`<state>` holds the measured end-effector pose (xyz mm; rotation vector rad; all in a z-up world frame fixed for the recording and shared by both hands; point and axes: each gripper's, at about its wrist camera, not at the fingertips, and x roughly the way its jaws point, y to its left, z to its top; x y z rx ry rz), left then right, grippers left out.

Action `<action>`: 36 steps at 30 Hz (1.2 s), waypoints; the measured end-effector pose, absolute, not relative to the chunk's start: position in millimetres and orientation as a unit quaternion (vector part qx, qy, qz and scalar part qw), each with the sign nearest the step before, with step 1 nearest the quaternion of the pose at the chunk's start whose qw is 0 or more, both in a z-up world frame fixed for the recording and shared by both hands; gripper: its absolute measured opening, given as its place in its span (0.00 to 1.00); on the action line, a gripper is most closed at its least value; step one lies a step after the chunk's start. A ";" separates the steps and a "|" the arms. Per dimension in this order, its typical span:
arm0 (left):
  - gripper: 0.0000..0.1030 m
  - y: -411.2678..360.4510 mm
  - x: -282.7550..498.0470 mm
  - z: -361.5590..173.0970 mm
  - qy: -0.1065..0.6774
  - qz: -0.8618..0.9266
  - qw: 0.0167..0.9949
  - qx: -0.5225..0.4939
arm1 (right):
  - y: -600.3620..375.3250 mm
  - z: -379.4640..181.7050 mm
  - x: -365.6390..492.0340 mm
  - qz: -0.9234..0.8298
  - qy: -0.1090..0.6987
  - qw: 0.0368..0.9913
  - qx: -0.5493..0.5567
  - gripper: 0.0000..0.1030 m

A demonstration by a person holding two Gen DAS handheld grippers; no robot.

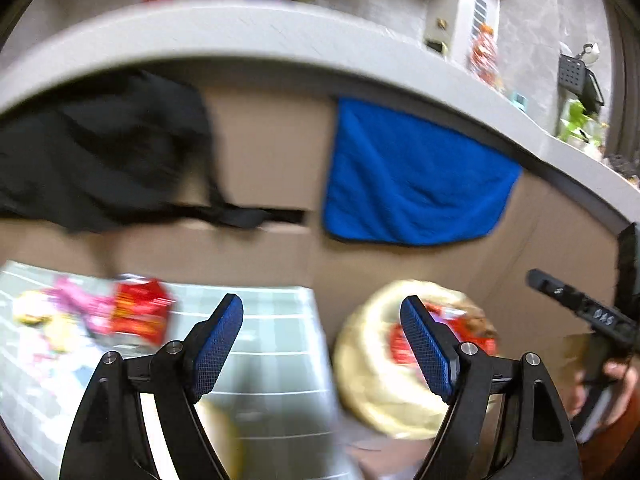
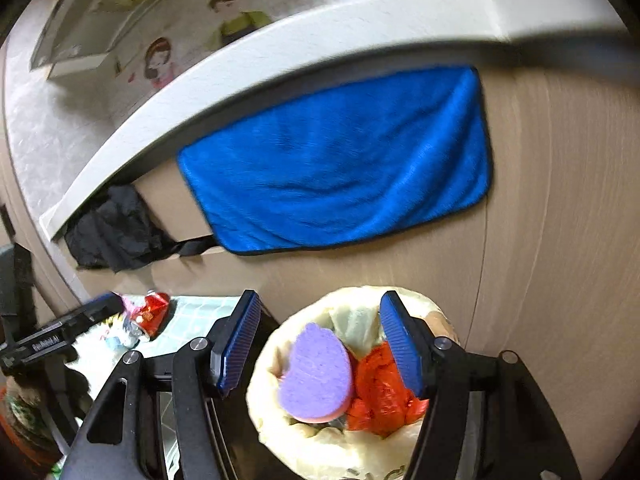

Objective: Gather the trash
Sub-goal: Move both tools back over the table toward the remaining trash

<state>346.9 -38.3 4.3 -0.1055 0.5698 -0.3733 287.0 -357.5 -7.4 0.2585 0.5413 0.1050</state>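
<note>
My right gripper (image 2: 320,298) is open and hangs over the bin (image 2: 264,412), which is lined with a pale yellow bag. A purple sponge (image 2: 316,372) lies in the bin below the fingers, free of both pads, next to a crumpled red wrapper (image 2: 380,392). My left gripper (image 1: 320,302) is open and empty, between the table and the bin (image 1: 360,392). On the checked tablecloth (image 1: 276,332) to its left lie a red wrapper (image 1: 140,312), a pink wrapper (image 1: 80,304) and yellowish scraps, all blurred. A crushed red can (image 2: 150,312) shows on the table.
A blue towel (image 1: 412,176) hangs over the beige cabinet front below a grey countertop (image 1: 240,28). A black bag (image 1: 100,152) hangs to its left. A person's hand (image 1: 616,380) holds the other tool at the right edge.
</note>
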 end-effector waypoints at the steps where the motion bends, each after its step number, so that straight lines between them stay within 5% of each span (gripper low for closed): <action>1: 0.79 -26.3 341.2 7.3 0.272 -0.172 0.946 -0.048 | -347.6 -3.0 284.7 0.054 0.264 0.956 0.115 0.58; 22: 0.79 218.6 269.8 -40.3 0.286 -0.022 0.944 -0.165 | -147.8 10.9 286.7 0.188 0.270 0.942 0.062 0.60; 28: 0.79 232.8 270.2 -76.5 0.322 -0.028 0.925 -0.199 | -112.0 -0.5 289.4 0.207 0.292 0.933 0.047 0.60; 36: 0.79 177.8 286.1 -93.4 0.354 -0.075 0.924 -0.122 | -106.2 -20.5 292.8 0.209 0.318 0.924 0.040 0.60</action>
